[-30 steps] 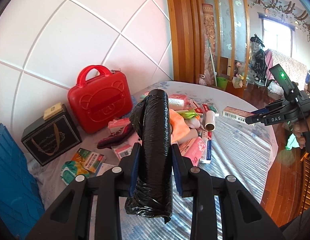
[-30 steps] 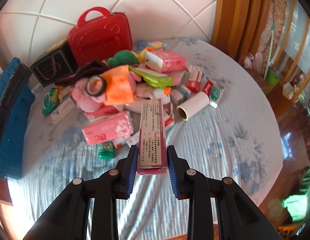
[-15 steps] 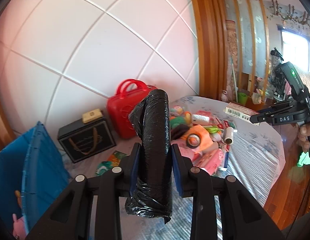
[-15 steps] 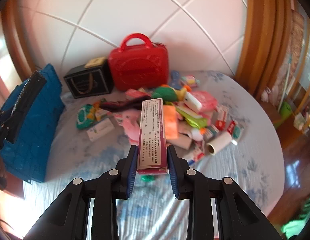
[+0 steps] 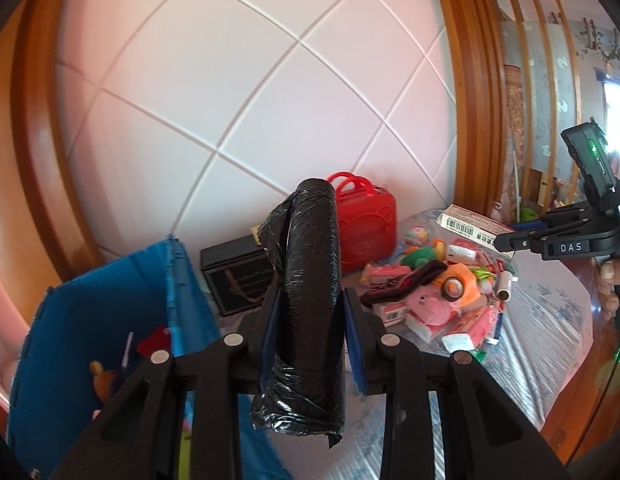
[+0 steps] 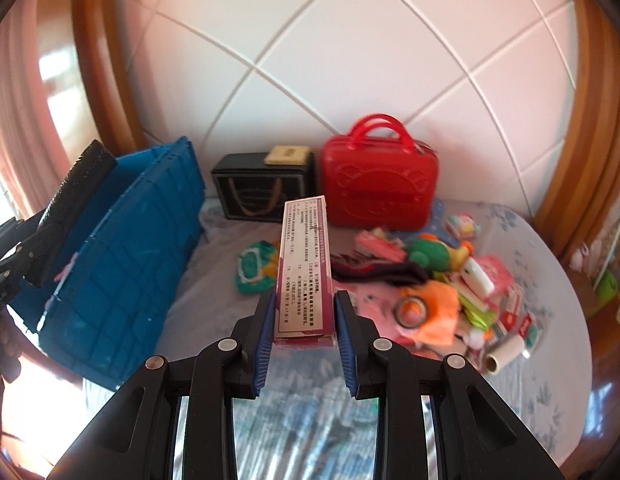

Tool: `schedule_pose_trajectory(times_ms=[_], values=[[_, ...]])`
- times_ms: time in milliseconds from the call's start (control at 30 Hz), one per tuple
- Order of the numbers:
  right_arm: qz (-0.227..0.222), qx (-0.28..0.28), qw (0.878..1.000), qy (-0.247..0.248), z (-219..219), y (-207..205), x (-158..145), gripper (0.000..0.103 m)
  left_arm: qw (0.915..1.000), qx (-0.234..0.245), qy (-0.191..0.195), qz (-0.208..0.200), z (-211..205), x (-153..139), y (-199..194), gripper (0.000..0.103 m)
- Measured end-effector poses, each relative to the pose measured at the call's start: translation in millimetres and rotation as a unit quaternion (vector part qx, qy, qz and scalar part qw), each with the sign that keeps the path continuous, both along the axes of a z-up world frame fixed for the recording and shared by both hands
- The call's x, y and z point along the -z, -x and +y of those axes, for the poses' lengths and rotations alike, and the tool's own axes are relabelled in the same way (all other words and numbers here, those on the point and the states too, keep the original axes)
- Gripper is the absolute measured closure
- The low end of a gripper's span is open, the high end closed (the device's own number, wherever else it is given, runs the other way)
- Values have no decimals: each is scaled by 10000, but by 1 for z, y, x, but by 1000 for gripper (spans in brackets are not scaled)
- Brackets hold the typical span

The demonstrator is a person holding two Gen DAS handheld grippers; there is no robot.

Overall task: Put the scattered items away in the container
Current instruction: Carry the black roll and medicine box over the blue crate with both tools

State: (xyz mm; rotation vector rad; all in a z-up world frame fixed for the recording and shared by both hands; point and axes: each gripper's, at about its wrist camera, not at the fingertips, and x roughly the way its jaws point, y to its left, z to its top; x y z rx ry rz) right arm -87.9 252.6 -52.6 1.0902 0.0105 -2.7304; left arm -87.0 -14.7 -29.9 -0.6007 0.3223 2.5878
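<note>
My left gripper (image 5: 310,312) is shut on a black roll of plastic bags (image 5: 310,280), which stands up between the blue pads. It hangs above the table, just right of the open blue crate (image 5: 110,320) that holds several items. My right gripper (image 6: 304,312) is shut on a long pink and white carton (image 6: 305,268). That carton (image 5: 470,226) and the right gripper show at the right of the left wrist view, while the black roll (image 6: 76,196) shows at the left of the right wrist view, above the blue crate (image 6: 122,256).
A pile of scattered items (image 6: 442,292) lies on the round table's pale floral cloth (image 6: 530,364). A red case (image 6: 380,184) and a black box (image 6: 262,188) stand against the tiled wall at the back. A white roll (image 6: 504,354) lies near the table's right edge.
Both grippers have risen and swung left towards the blue crate, each keeping its load. The crate's open inside has come into the left wrist view, and the pile now sits farther away.
</note>
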Motion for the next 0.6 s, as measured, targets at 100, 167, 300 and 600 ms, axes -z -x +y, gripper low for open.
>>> schedule_pose_trajectory(times_ms=[100,167,300,600], values=[[86,-230,9997,-7,-33,6,-8,75,9998,-187,-25,46,-28,-6,1,74],[140,-395,9991,-8,-56,9,-13,75,9994,-326,-35,57,-48,-10,4,74],[251,-751,9969,0,-107,15,-22,75,9983,-566,-71,109,-84,-16,6,74],[416,-1427,9889,20,-210,23,-36,75,9954,-942,-84,161,-147,-21,13,74]])
